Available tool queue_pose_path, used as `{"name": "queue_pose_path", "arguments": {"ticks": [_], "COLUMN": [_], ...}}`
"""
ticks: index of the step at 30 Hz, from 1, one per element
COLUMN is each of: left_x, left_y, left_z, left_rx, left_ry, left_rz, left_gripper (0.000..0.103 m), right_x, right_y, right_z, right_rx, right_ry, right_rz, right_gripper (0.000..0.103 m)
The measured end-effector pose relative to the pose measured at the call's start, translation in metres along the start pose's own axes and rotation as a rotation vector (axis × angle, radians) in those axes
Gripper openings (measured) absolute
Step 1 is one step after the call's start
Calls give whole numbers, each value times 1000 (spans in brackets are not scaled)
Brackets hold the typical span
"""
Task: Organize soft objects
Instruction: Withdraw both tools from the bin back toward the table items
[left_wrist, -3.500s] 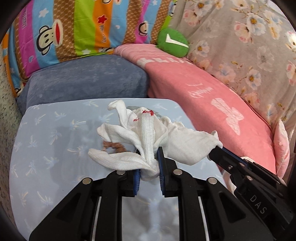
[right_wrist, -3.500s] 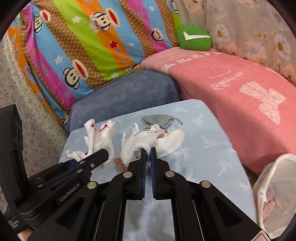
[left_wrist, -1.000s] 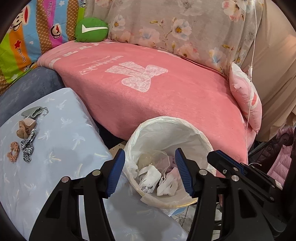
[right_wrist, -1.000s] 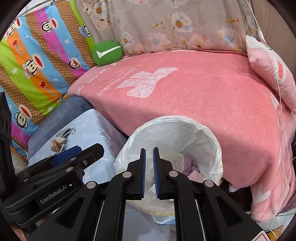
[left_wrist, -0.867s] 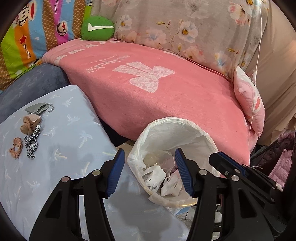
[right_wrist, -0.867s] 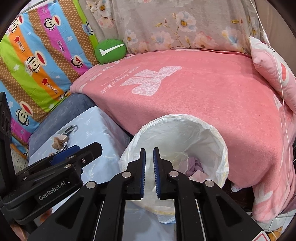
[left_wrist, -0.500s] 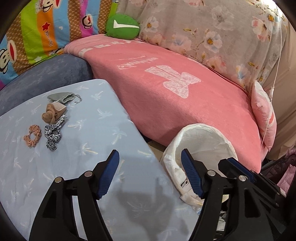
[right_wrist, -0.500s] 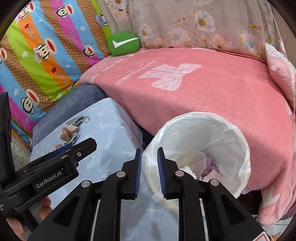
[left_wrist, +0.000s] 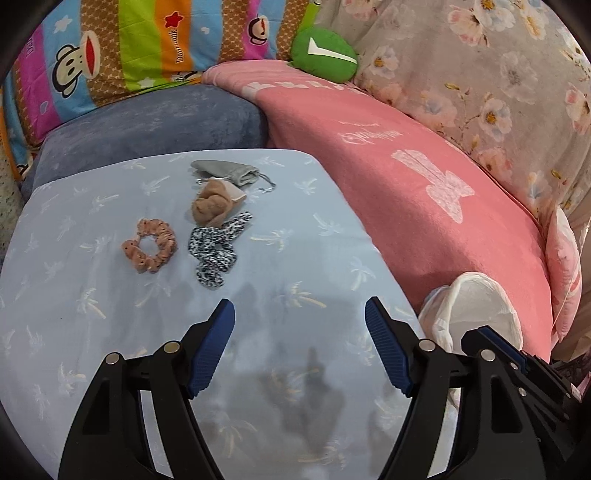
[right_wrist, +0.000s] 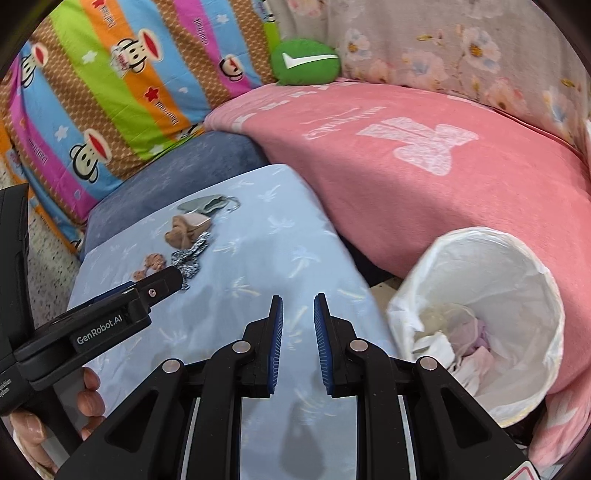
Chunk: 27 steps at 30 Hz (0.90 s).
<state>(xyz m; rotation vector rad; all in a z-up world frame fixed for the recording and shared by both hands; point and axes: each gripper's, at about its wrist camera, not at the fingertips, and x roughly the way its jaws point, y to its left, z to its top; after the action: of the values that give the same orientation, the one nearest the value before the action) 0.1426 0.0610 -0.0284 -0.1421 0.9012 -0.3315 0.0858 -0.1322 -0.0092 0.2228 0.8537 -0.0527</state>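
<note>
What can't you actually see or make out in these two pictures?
- Bin contents: in the right view, pale crumpled pieces low inside; its wall hides the rest.
- Bin in the left view: the right hand-held gripper covers its lower part, so nothing inside shows.
- Peach scrunchie: in the right view, partly behind the left hand-held gripper.
- Grey pouch: shut, contents unseen.
- Writing on the pink blanket: too distorted to read.

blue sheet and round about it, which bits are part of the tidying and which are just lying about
Part of the job:
- pink scrunchie
- spotted scrunchie
- tan cloth
- grey pouch
- lined bin

Just lying about:
- green cushion
- pink blanket
- striped monkey pillow
</note>
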Motion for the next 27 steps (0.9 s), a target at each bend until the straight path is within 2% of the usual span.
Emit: {"name": "queue_pose_path", "arguments": {"ticks": [11, 14, 21, 27], "left_x": [2, 6, 25, 45], "left_y": [71, 90, 137, 160], "left_z": [7, 9, 15, 25], "left_rx": [-81, -96, -163, -184], "left_ry": [3, 8, 48, 72], "left_rz": [79, 110, 149, 171], "left_gripper": [73, 76, 77, 77], "right_x": [41, 55, 100, 138], "right_y": [66, 81, 116, 140], "right_z": [5, 8, 15, 25], "right_rx": [-89, -105, -129, -143], "right_ry": [55, 68, 115, 151], "right_rz": [38, 46, 68, 89], "right_gripper": [19, 24, 26, 26]}}
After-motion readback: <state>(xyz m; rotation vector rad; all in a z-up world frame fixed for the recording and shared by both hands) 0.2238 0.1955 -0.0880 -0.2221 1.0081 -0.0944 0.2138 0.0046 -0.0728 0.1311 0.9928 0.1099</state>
